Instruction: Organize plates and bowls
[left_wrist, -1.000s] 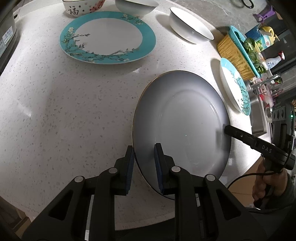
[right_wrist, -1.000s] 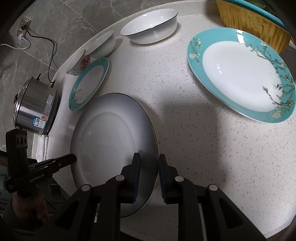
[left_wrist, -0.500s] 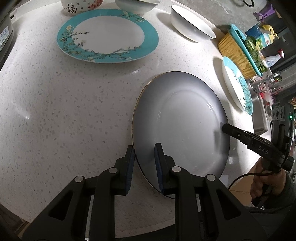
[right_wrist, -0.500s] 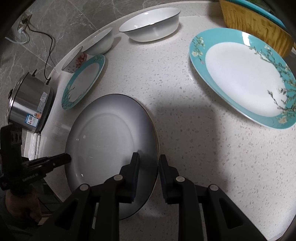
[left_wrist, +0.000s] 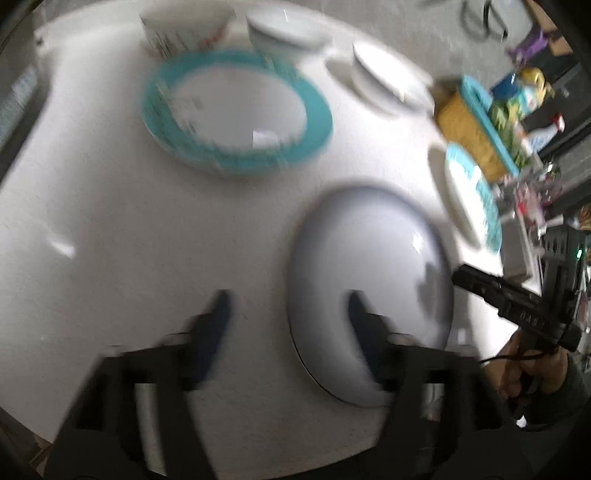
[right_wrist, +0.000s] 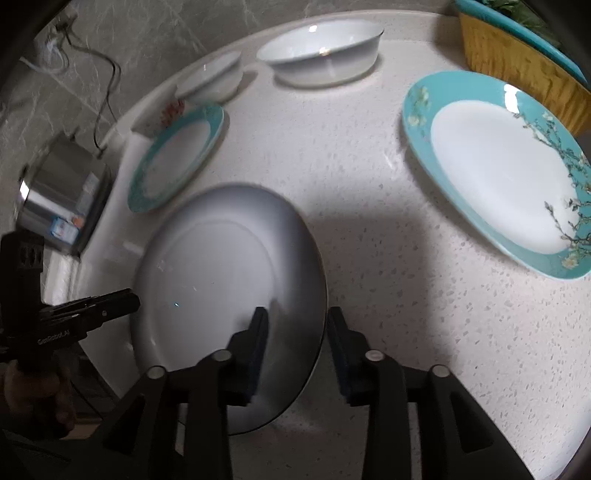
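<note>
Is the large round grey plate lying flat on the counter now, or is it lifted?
Flat: the large round grey plate rests on the white speckled counter, no raised edge.

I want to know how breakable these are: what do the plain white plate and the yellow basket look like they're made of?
White plate: likely glazed ceramic or porcelain; smooth, glossy, with light glints and a thin dark rim. Yellow basket: possibly woven or ribbed plastic with a teal rim; ridged, matte wall. Hard to confirm.

1. White speckled stone tabletop (right_wrist: 369, 206) with a rounded edge.
2. Grey marble-veined wall (right_wrist: 155, 33) behind it, bearing a socket (right_wrist: 55, 40) with a trailing cable.
3. Steel cooker pot (right_wrist: 62, 195) at the tabletop's left edge.
4. Cluttered shelf of bottles (left_wrist: 524, 96), blurred.
</note>
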